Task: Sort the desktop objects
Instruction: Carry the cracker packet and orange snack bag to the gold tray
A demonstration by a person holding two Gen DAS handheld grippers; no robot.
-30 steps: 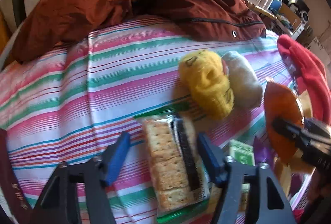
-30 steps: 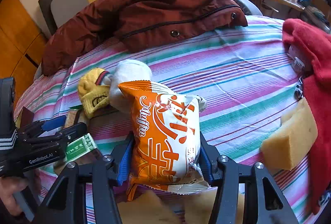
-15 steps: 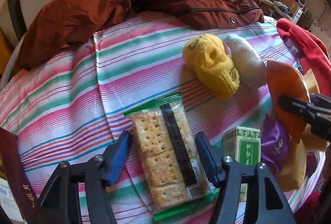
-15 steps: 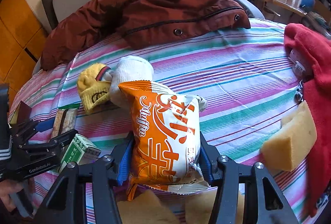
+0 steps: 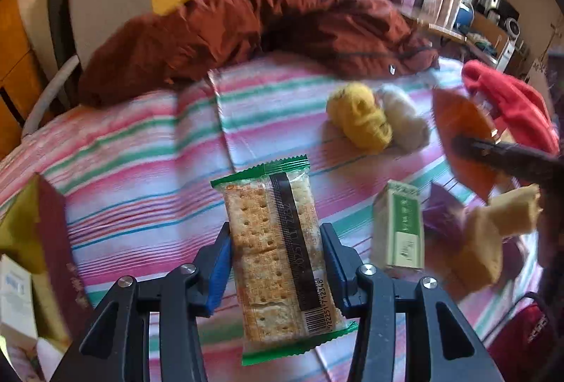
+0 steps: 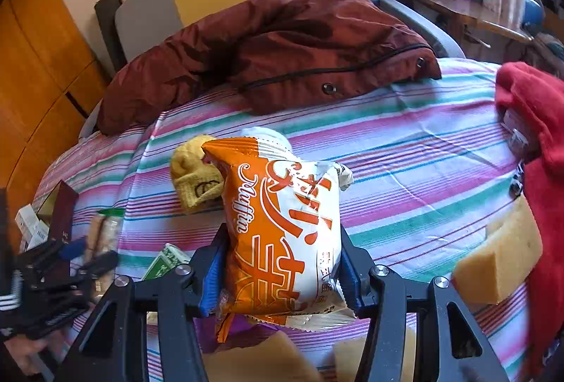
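Since the earlier frame our left tongs (image 5: 276, 271) have been closing, and the blue pads now press both long edges of the cracker packet (image 5: 278, 251), which has come up off the striped cloth (image 5: 141, 170) with the view tipped higher. We grip it across its narrow width, low on the pack, probably because that leaves the long body free in front of us and keeps the brittle crackers from taking the squeeze on their flat faces. It is a clear wrapper with green crimped ends, a black band with a barcode down one side, and square, dotted crackers stacked inside; it stands nearly upright between the jaws. Our right tongs (image 6: 282, 271) are clamped on the orange and white muffin bag (image 6: 282, 226), held upright by its lower half, likely so that both snacks can travel to one place together. That bag is puffy and glossy, so we judge it could slip if squeezed lightly. On the cloth lie a yellow knitted piece (image 5: 359, 124) touching a cream one (image 5: 405, 124), a small green box (image 5: 400, 226), yellow sponges (image 6: 500, 258) and a red garment (image 6: 539, 135); a brown jacket (image 6: 275, 47) lies behind.
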